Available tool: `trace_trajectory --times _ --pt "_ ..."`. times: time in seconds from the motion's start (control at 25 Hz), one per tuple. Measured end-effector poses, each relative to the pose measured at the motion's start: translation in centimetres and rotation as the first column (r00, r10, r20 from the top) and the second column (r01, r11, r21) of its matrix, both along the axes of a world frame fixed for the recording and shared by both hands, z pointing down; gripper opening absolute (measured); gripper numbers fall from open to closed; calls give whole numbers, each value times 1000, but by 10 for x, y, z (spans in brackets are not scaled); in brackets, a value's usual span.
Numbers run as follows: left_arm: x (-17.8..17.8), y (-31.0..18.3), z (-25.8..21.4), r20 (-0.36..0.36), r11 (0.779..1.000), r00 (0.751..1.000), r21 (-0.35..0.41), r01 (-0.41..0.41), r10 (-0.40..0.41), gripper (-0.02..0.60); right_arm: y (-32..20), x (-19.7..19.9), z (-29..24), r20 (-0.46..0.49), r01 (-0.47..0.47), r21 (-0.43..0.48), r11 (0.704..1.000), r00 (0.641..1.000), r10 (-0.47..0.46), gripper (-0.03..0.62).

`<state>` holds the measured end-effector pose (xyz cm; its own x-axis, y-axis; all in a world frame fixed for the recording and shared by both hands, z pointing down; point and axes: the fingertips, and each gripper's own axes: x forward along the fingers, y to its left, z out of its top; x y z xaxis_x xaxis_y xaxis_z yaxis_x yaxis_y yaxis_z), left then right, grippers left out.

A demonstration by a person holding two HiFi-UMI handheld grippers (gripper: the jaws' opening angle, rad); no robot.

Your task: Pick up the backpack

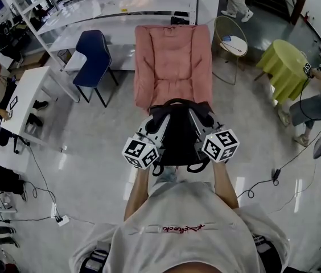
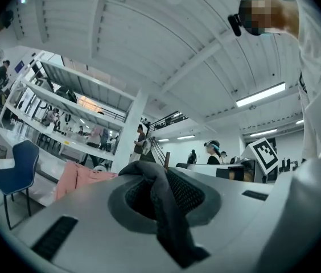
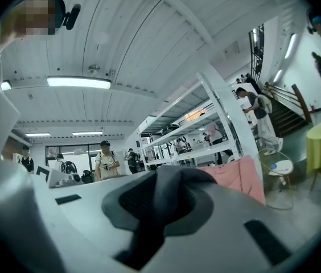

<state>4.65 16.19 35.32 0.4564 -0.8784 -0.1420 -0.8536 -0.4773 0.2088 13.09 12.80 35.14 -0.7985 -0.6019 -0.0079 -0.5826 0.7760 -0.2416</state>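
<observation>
The black backpack (image 1: pixel 177 136) hangs off the floor in front of me, just before the pink armchair (image 1: pixel 173 61). My left gripper (image 1: pixel 155 128) is shut on a dark strap of the backpack (image 2: pixel 169 209), which runs folded between its grey jaws. My right gripper (image 1: pixel 202 125) is shut on another dark strap (image 3: pixel 169 201) on the pack's other side. Both marker cubes sit at the pack's lower corners in the head view. The lower part of the backpack is hidden behind my arms and shirt.
A blue chair (image 1: pixel 94 58) stands left of the armchair, with white shelving (image 1: pixel 109 10) behind. A small round side table (image 1: pixel 233 44) and a yellow-green covered table (image 1: pixel 285 67) are at right. Cables (image 1: pixel 263 181) trail on the floor. A white desk (image 1: pixel 29 95) and people are at left.
</observation>
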Motion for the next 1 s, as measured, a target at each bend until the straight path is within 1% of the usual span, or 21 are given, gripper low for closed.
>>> trace_trajectory --times 0.24,0.4,0.72,1.0 --pt "5 34 12 -2 1000 1000 -21 9 -9 54 35 5 15 -3 9 -20 1000 1000 -9 55" --pt "7 48 18 0 1000 1000 -24 19 -19 54 49 7 20 6 25 -26 999 1000 -25 55" --pt "8 51 4 2 1000 1000 1 21 -21 54 52 9 7 14 35 4 999 999 -35 55" --pt "15 48 3 9 1000 1000 -1 11 -11 54 49 15 5 14 30 13 999 999 -30 55"
